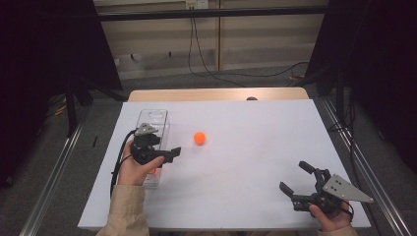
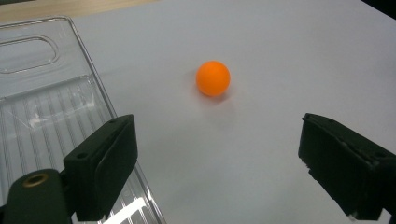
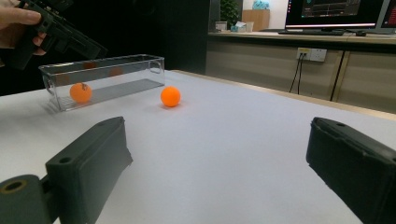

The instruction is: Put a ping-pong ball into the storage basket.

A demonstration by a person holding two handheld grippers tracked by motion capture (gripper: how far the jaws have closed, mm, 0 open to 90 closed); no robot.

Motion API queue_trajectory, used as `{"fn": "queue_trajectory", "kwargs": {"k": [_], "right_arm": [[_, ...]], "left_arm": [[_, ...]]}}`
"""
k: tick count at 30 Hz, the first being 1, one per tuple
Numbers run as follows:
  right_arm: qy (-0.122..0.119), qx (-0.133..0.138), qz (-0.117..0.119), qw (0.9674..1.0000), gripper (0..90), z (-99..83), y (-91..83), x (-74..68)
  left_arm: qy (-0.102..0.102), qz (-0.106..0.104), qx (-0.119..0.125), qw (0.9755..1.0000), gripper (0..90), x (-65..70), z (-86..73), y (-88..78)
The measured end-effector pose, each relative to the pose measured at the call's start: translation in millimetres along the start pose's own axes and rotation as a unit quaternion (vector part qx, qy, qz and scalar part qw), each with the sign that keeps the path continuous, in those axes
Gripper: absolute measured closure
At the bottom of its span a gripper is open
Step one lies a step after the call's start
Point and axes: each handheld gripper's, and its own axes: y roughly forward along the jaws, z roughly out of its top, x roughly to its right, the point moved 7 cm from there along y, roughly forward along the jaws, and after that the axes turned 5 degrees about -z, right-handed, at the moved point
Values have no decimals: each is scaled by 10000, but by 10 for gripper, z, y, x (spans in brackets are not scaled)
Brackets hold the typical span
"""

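orange ball [image 1: 198,138] sits loose on the white table sheet [image 1: 255,162], just beside the long side of a clear plastic bin [image 1: 158,118] and well apart from both tools. a second orange ball [image 3: 81,92] already lies inside that bin at its near end, so the work looks like gathering balls into the container, with this one next.

left gripper [image 1: 173,153] hangs over the bin's edge, held in the person's left hand [image 1: 134,169], its jaws spread wide with nothing between them; in the left gripper view the loose ball lies ahead between the two black pads [image 2: 105,163], which suggests it is lined up for a reach and pinch. right gripper [image 1: 294,179] rests low near the front right corner of the sheet, jaws also spread and empty, likely parked out of the way.

the sheet is plain, matte and bare apart from the bin and ball, laid over a wooden tabletop [image 1: 216,94] whose far edge shows. beyond it run grey carpet, trailing cables [image 1: 196,54], pale wall panels and dark curtains at either side; a monitor [image 3: 334,11] glows on a counter behind.
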Motion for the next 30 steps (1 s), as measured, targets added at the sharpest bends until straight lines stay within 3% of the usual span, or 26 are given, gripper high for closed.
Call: {"fn": "queue_trajectory", "kwargs": {"k": [30], "right_arm": [[-12, -18, 26, 10000, 48, -6, 12, -2]], "left_arm": [[105, -39, 28, 9999, 111, 182, 69, 174]]}}
